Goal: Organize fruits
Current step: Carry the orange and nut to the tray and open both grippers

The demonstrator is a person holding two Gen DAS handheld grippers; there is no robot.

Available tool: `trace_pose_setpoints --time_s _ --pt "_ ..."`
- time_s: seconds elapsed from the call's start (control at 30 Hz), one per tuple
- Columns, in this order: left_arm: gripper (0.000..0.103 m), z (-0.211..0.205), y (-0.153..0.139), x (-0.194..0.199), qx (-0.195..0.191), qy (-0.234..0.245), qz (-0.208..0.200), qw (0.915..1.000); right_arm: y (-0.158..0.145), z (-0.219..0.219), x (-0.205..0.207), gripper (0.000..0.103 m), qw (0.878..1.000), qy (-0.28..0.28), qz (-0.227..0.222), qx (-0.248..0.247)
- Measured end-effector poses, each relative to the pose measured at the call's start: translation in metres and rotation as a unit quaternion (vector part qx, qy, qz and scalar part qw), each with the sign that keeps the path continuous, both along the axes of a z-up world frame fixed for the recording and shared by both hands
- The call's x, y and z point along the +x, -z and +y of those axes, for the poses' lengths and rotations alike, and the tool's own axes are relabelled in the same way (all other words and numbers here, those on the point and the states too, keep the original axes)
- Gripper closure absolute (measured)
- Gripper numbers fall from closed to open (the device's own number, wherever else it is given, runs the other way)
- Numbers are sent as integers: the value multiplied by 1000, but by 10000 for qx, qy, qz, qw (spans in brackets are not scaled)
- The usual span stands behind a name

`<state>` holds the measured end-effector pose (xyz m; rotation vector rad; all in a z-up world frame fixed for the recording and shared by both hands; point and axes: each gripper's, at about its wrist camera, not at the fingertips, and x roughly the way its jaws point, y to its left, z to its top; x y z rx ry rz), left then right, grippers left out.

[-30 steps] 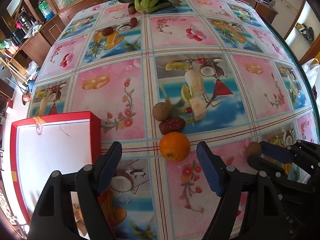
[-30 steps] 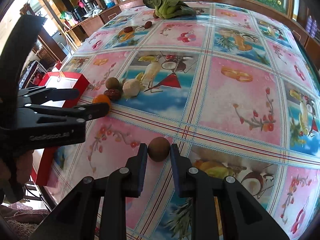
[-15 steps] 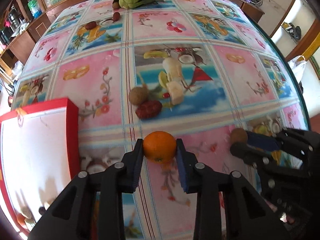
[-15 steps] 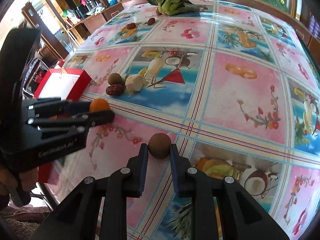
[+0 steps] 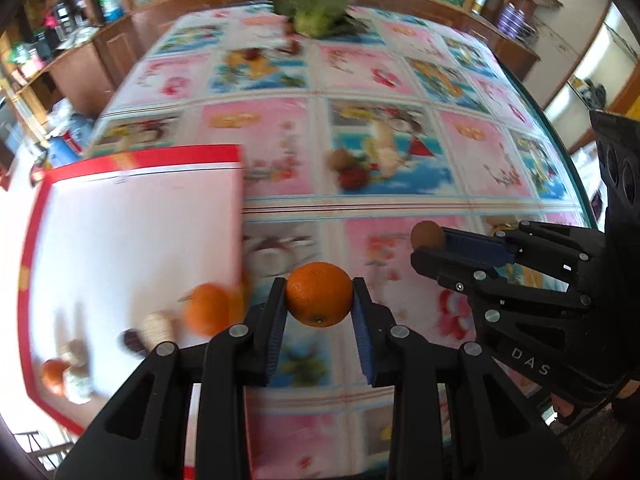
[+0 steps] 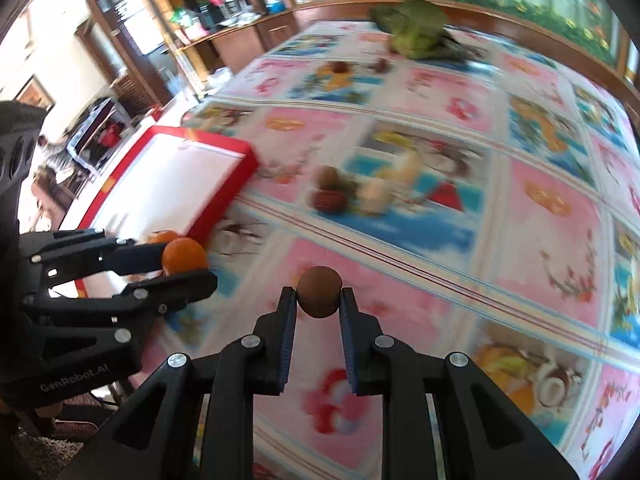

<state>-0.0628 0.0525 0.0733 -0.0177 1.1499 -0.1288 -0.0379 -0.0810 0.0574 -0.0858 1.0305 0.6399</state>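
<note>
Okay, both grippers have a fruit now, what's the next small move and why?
Probably carry the orange in the left gripper sideways over the red box before releasing. The box already holds fruit; the right gripper grips the brown fruit.

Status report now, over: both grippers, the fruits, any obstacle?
Left gripper shut on orange. Right gripper shut on brown fruit. Red box open at left, nothing blocking.

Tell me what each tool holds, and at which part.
Left tool: the orange, pinched at its two sides. Right tool: the small brown fruit, also at its sides.
</note>
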Motion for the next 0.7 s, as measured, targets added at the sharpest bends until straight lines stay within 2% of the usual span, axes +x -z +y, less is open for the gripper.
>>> trace_pose_setpoints --time_s 0.17,0.3,0.57,0.7 --pt "70 52 -6 -18 127 -556 -54 9984 -11 49 -12 83 9983 -535 -212 -18" --pt "70 90 -1 -32 268 -975 56 9949 -15 89 -19 83 9949 -950 -340 -59" --pt "70 142 8 -54 405 -1555 202 9868 -10 157 -18 83 9887 -1461 -230 -261" --pt "69 161 9 -63 450 -1761 240 9830 -2 178 -16 83 9872 -1534 -105 -418"
